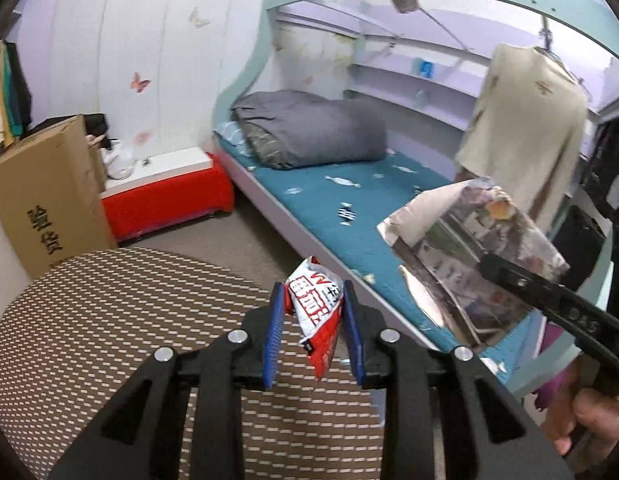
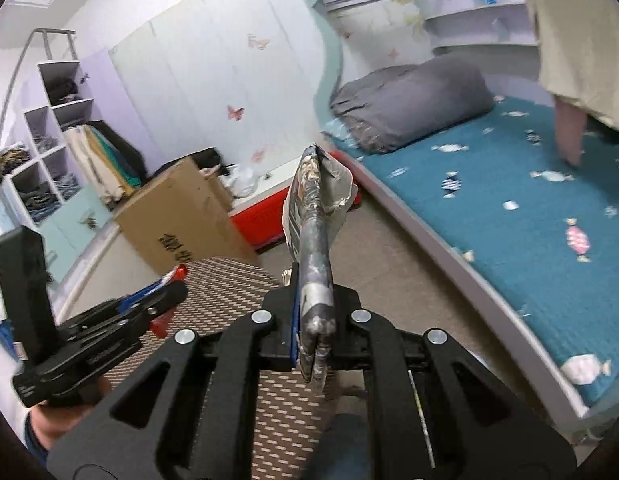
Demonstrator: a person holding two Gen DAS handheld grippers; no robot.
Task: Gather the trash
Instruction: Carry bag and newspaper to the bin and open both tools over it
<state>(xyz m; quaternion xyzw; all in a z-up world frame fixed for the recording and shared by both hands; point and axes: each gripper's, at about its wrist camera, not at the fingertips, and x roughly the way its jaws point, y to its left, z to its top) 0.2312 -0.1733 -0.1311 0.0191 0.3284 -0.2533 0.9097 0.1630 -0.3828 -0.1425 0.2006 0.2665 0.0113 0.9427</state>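
Bedroom, left tool (image 1: 314, 314) pinching red wrapper (image 1: 316, 312), right tool (image 2: 314, 316) clamping foil packet (image 2: 315, 240)

The red-and-white snack wrapper (image 1: 315, 314) was a crumpled packet with bold red printed characters on a white panel. It hung lengthwise between two blue pads, its upper end projecting past them and its lower end drooping beneath, above a brown patterned seat. The silver foil bag (image 1: 465, 252) was larger, flattened and creased, with a torn upper edge and a printed face. It stood tilted in the air, clamped near its lower part.
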